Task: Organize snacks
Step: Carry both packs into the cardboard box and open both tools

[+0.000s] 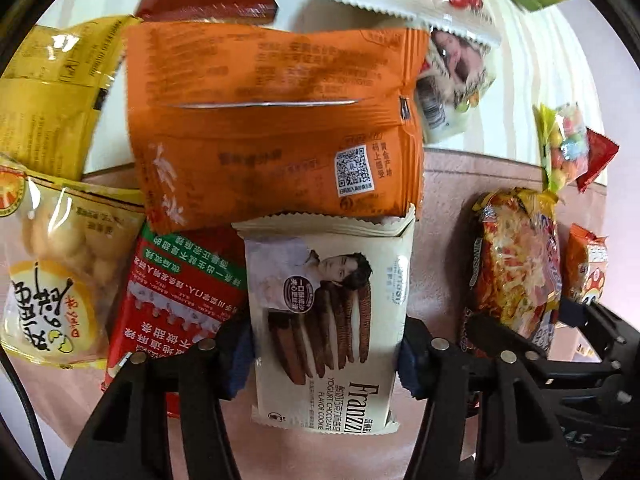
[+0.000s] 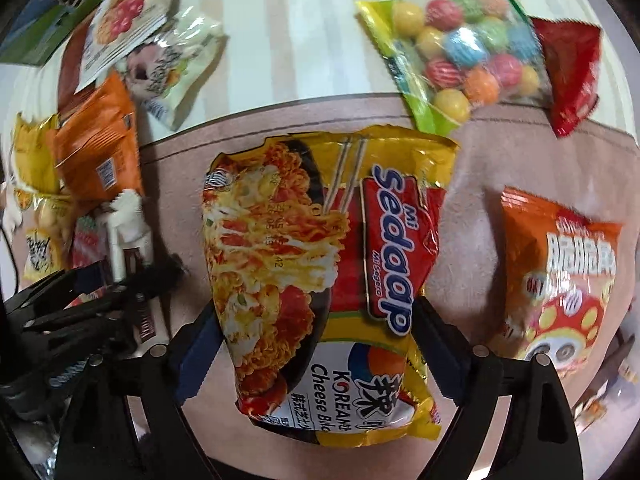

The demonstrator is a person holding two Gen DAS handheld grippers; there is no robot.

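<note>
Bare pink mat (image 2: 468, 184) strip open between Mi Sedaap noodle pack (image 2: 320, 280) and orange mushroom-print packet (image 2: 560, 280). Gumball bag (image 2: 460, 52) blocks far end. Left view: orange packet (image 1: 272, 120) touches Franzzi cookie pack (image 1: 328, 320), red-green packet (image 1: 176, 300) crowds beside. Striped surface (image 2: 288, 20) beyond mat free.

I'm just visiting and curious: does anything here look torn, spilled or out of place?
Nothing looks torn or spilled. The only untidiness: the orange foil packet lies across the top of the cream Franzzi cookie pack held by the left gripper, in a loose overlapping pile.
</note>
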